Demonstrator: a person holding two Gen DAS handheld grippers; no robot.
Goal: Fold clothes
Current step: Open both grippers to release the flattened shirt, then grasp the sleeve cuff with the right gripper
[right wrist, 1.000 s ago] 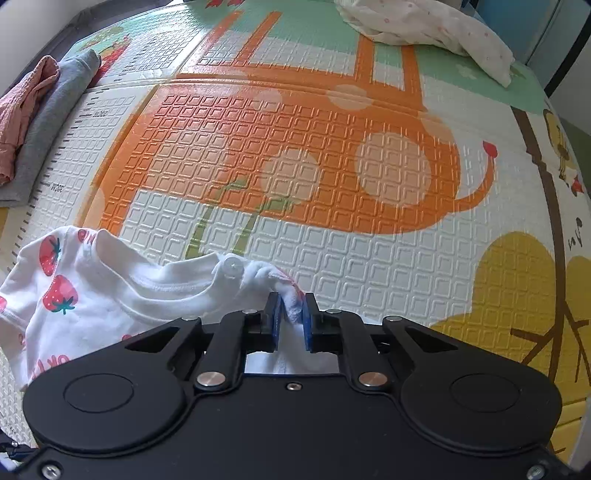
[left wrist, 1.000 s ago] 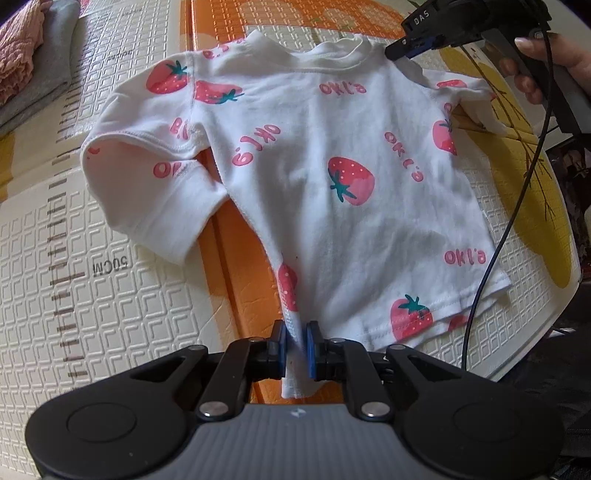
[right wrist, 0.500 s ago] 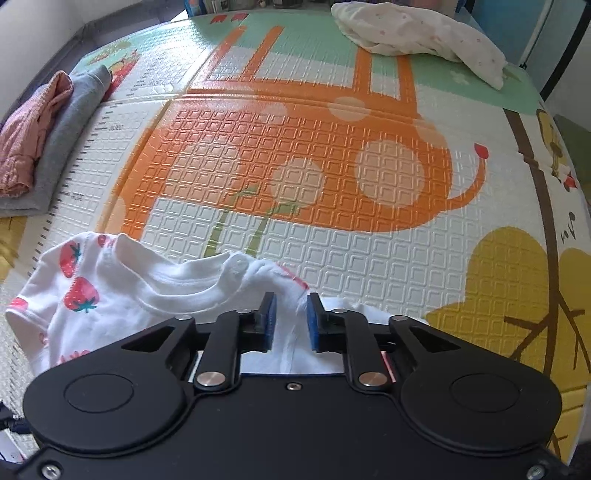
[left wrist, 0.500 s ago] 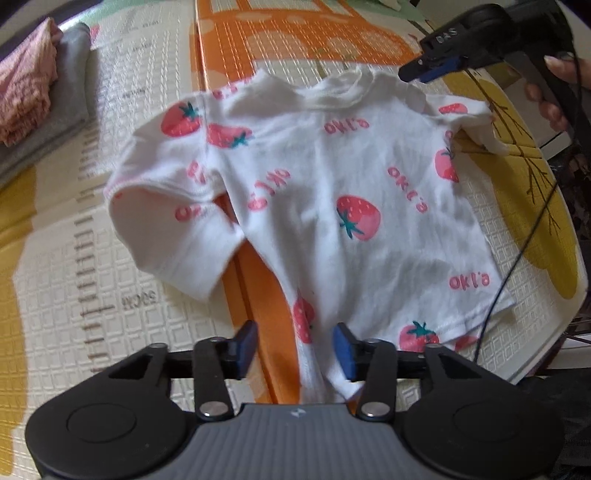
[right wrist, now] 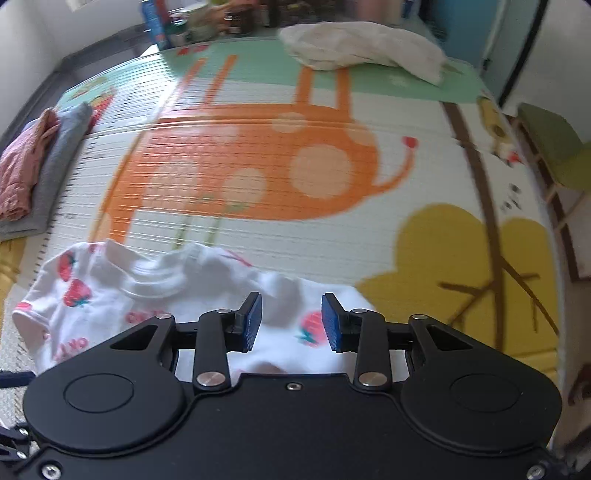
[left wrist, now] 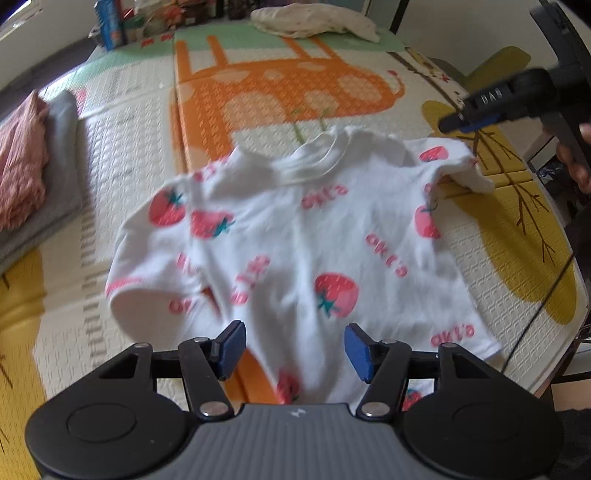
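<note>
A small white T-shirt with red strawberries and pink lettering point(left wrist: 303, 236) lies spread flat on the play mat, neck away from the left wrist view. It also shows in the right wrist view point(right wrist: 147, 291). My left gripper point(left wrist: 294, 349) is open and empty, raised above the shirt's hem. My right gripper point(right wrist: 291, 321) is open and empty above the shirt's shoulder; it shows from outside in the left wrist view point(left wrist: 495, 107), to the right of the collar.
The patterned play mat point(left wrist: 280, 85) covers the surface. A pink garment on folded grey cloth point(left wrist: 33, 173) lies at the left edge. A crumpled white cloth point(right wrist: 362, 44) lies at the far end. Bottles and clutter point(left wrist: 118, 26) stand at the back left.
Both grippers let go of the shirt, opened wide and lifted back from it. The shirt now lies loose on the mat.
</note>
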